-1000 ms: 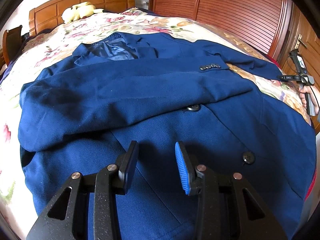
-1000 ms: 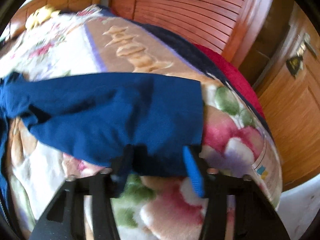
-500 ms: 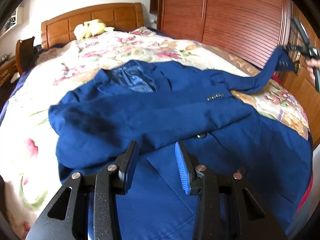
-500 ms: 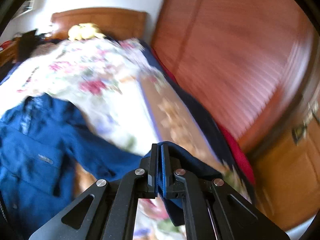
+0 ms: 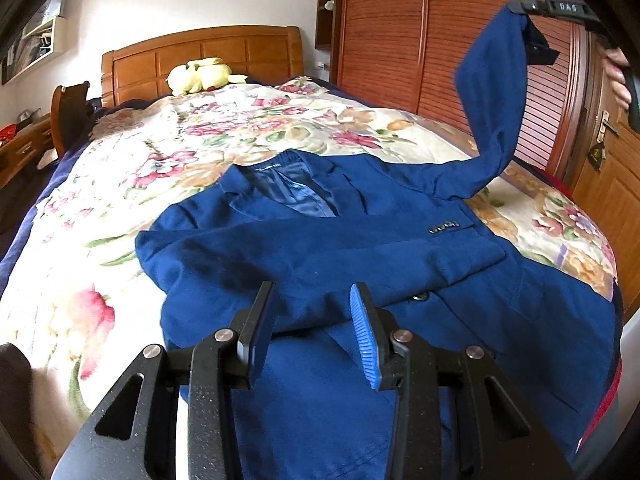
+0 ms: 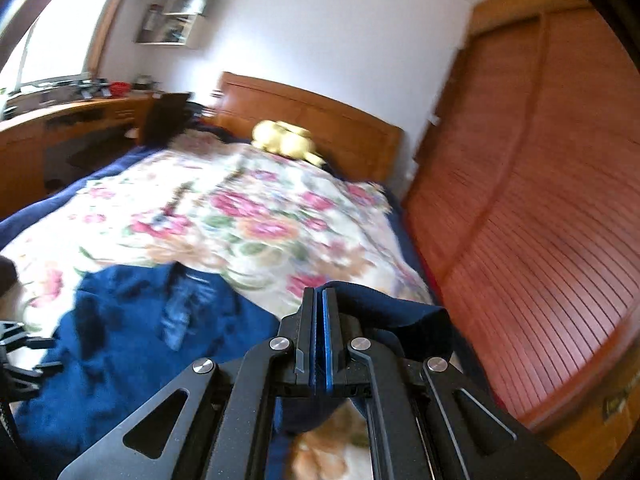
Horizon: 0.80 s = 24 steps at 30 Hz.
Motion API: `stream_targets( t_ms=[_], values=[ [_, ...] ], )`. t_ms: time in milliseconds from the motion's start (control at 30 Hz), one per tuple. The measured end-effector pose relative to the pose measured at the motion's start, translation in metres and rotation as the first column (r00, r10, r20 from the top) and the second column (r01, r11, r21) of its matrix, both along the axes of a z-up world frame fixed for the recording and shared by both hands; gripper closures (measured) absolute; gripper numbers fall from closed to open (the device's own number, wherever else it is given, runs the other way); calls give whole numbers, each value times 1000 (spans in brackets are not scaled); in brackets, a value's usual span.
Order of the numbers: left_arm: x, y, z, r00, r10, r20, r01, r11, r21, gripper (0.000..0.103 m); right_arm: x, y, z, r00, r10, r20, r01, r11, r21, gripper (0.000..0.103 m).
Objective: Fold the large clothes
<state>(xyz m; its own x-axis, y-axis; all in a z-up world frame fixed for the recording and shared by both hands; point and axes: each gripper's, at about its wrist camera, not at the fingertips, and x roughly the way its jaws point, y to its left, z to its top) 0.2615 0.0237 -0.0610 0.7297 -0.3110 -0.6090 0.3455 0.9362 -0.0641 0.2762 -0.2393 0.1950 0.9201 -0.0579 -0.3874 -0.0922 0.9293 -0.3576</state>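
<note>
On the bed [image 5: 120,184], over a floral quilt [image 5: 248,120], a navy blue blazer [image 5: 328,248] lies face up with its collar toward the wooden headboard [image 5: 200,56]. One sleeve is folded across the chest, its cuff buttons [image 5: 444,227] near the right edge of the jacket. The left gripper [image 5: 312,332] hovers above the lower front of the blazer, its fingers [image 5: 362,336] spread apart and holding nothing. The right gripper [image 6: 319,340] has its fingers pressed together on the cuff of the other sleeve [image 5: 492,112], which rises from the shoulder high into the air in front of the slatted wooden wardrobe [image 5: 400,32]. A yellow plush toy [image 5: 200,76] sits against the headboard. The right wrist view is blurred, but shows dark blue cloth draped over its closed fingers.
</note>
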Motion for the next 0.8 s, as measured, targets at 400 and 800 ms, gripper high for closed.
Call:
stream_targets(
  t_ms=[400, 800],
  values=[
    [3, 12, 3, 1000, 29, 12, -29, 1000, 1, 64, -6, 35, -38, 975, 171, -142, -167, 985, 38, 101],
    [4, 10, -3, 1000, 30, 4, -30, 999, 20, 64, 0, 27, -26, 949, 252, -189, -240, 967, 84, 101]
  ],
)
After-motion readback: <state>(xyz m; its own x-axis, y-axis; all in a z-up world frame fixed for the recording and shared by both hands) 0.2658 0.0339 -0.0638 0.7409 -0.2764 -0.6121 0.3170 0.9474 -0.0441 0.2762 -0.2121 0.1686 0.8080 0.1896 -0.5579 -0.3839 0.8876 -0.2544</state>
